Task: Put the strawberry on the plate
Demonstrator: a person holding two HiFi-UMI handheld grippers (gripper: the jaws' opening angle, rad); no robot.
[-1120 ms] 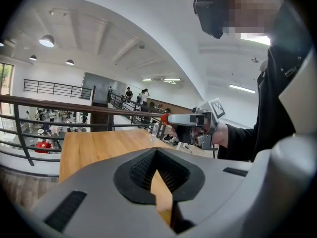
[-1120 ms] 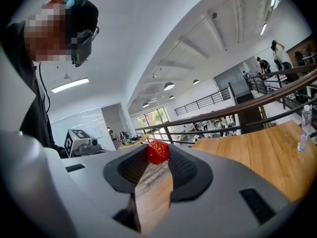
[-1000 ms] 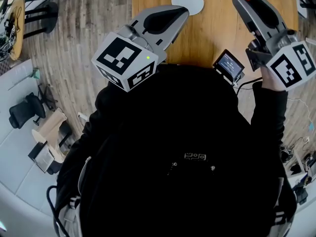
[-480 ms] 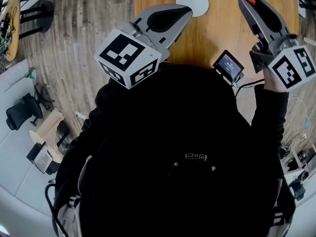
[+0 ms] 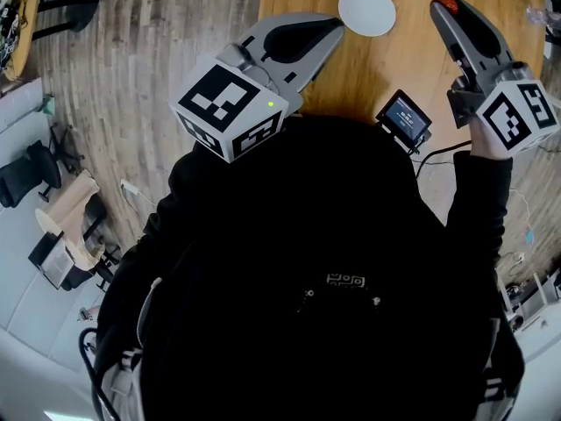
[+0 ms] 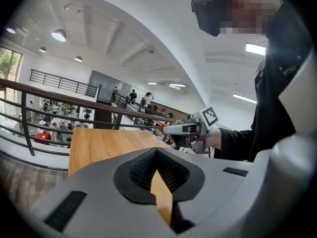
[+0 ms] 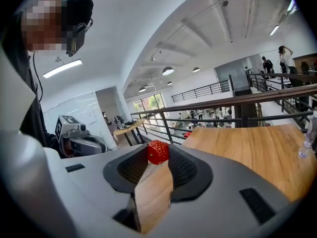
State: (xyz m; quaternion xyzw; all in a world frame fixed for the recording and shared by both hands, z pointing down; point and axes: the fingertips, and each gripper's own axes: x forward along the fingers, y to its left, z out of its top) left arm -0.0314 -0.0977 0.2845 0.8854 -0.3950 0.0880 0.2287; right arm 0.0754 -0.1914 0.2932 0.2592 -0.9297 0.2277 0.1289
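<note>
Strawberry (image 7: 158, 151) between tips of right gripper (image 5: 446, 3), well apart from plate (image 5: 367, 10)

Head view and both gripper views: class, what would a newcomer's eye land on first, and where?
The red strawberry, pinched at the tips of the right gripper's jaws above the wooden table. Next, the white plate, bare, on the table between the two grippers. Then the left gripper, jaws together on nothing, beside the plate's edge.

No readable text anywhere. Small screen (image 5: 404, 117) at the surface (image 5: 386, 64) edge: glyphs too blurred. Chest logo (image 5: 347, 279) below it: illegible.
</note>
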